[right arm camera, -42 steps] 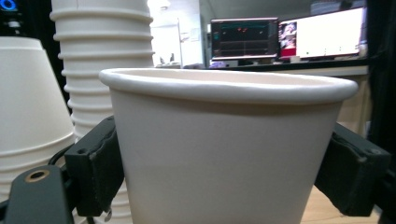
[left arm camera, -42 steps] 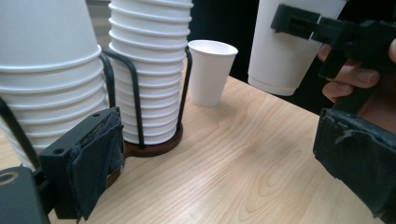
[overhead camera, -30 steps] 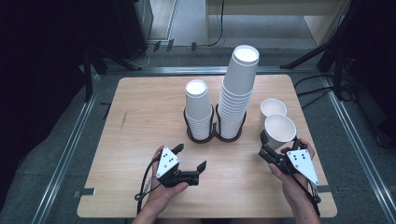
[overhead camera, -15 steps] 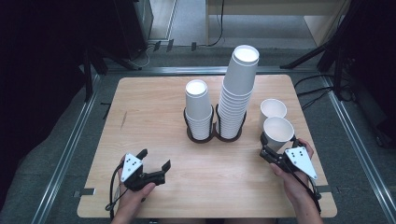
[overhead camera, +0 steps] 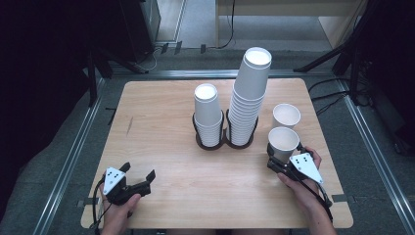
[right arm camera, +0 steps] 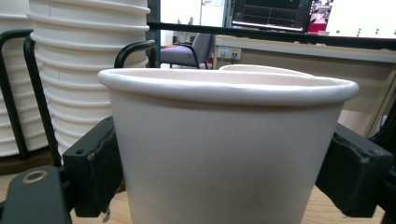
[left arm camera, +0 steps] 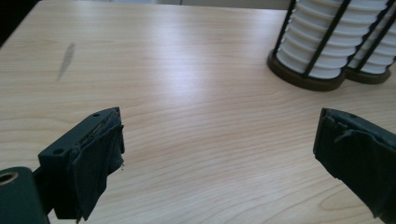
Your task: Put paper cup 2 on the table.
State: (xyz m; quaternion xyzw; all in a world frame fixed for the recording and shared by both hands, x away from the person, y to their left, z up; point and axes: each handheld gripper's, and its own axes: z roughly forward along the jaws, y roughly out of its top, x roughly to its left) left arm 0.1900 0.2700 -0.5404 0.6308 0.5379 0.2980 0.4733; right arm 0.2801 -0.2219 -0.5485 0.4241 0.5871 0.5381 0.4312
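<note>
My right gripper [overhead camera: 284,155] is shut on a white paper cup [overhead camera: 284,141] at the right of the table. In the right gripper view its pads touch both sides of the cup [right arm camera: 224,154]. Its jaws have just been opening a little with the cup still between them. The cup's base is hidden, so I cannot tell if it rests on the wood. A second loose cup [overhead camera: 286,116] stands just behind it. My left gripper [overhead camera: 139,170] is open and holds nothing, low over the table's near left part, with bare wood between its jaws [left arm camera: 217,144].
A black wire holder [overhead camera: 225,142] at mid-table carries a short stack of cups [overhead camera: 208,115] and a tall one [overhead camera: 249,98]; both show in the left gripper view [left arm camera: 322,51]. The wooden table [overhead camera: 161,127] has bare wood at left and front. Metal rails run along both sides.
My left gripper has moved left along the near edge, away from the centre. My right gripper has sunk slightly with the cup.
</note>
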